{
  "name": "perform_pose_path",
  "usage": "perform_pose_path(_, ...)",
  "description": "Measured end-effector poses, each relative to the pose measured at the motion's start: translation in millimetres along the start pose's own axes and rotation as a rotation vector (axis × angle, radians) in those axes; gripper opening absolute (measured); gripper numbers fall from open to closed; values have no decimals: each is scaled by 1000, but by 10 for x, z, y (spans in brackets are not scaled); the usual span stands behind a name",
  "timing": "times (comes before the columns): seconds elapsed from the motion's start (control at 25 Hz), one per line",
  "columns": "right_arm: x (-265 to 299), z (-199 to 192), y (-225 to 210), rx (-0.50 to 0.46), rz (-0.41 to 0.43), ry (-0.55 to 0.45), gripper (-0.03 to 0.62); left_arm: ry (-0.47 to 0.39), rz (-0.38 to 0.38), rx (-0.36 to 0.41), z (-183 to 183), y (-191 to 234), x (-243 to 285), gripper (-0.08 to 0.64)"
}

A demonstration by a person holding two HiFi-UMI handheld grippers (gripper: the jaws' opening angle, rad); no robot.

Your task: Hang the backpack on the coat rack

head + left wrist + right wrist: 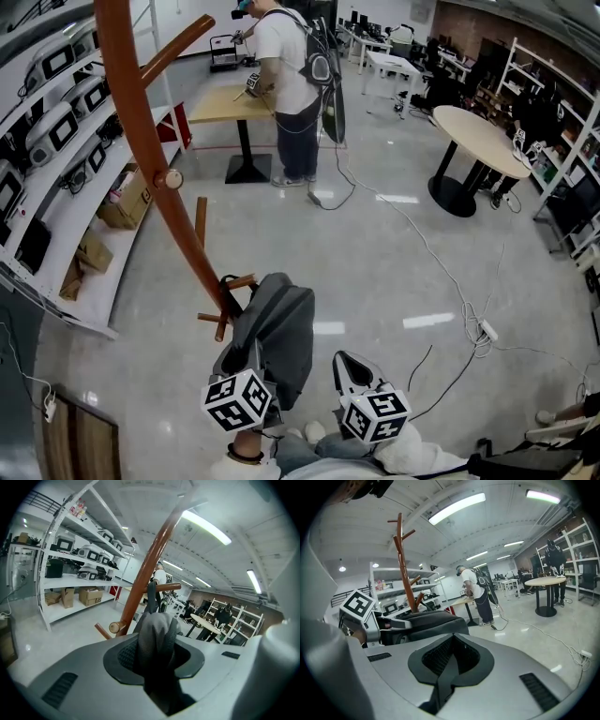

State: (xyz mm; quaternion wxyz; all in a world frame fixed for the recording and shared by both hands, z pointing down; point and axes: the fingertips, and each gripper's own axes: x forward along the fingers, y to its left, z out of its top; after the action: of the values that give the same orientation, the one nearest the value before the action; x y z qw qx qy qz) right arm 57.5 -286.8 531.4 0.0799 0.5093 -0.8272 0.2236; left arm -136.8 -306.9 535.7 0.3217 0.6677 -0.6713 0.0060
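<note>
Two grippers work at a brown coat rack [141,122]. The left gripper [157,644] is clamped on the top fabric of the grey backpack [277,328], held up beside the rack's lower pegs. The right gripper [452,656] has its jaws together, empty. Shelving [66,187] hems the rack's left side. Open floor [394,262] lies to the right, crossed by a white cable [441,272]. Print on the cardboard box [127,202] is too small to read.

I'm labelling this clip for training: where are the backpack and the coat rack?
backpack [281,328]: head view, on its grey front panel.
coat rack [139,122]: head view, on its brown trunk.
</note>
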Motion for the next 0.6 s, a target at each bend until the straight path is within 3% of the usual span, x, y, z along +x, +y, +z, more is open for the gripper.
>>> perform_pose_path(0.6, 60, -65, 120, -5, 18, 9, 11, -9, 28, 16, -107, 210, 101, 112)
